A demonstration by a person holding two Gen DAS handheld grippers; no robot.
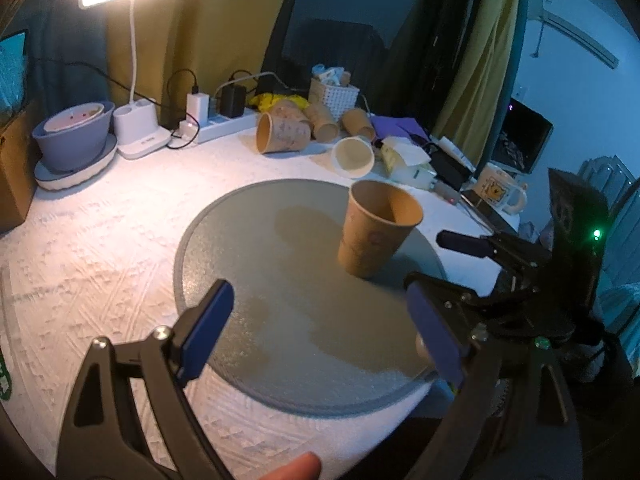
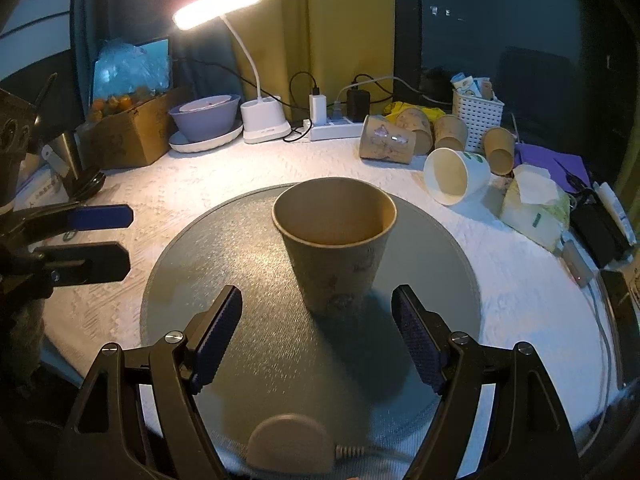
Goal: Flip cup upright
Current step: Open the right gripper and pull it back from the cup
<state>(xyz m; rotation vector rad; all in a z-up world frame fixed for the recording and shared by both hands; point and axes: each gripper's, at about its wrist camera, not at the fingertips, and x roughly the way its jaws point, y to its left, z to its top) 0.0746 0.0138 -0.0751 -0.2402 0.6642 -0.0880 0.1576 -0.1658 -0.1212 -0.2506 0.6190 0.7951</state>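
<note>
Directly ahead of the right gripper (image 2: 316, 320), just past its blue-padded fingertips, the brown paper cup with faint printed figures (image 2: 335, 246) stood upright, mouth up, on the round grey textured mat (image 2: 200, 280). The right gripper's jaws were spread wide, wider than the cup, and held nothing; the cup stood apart from both pads, its shadow falling toward the gripper. Off to that gripper's left, near the mat's edge, the left gripper (image 2: 104, 236) reached in sideways. From its own camera, the left gripper (image 1: 320, 320) also had its jaws wide apart with nothing between them, hovering over the near part of the mat, with the cup (image 1: 376, 228) ahead and to its right. Beyond the cup on that side, the right gripper's dark finger (image 1: 464, 242) pointed toward it.

Farther on, past the mat on the white quilted tablecloth (image 2: 224, 176), a white paper cup (image 2: 456, 176) lay on its side, and behind it several more brown paper cups (image 2: 388, 144) lay tipped over, possibly four, though they overlapped. At the far edge stood a white woven basket (image 2: 478, 118), a white power strip (image 2: 336, 128), a lit white desk lamp (image 2: 264, 120) and a purple bowl on a white plate (image 2: 206, 118).
</note>
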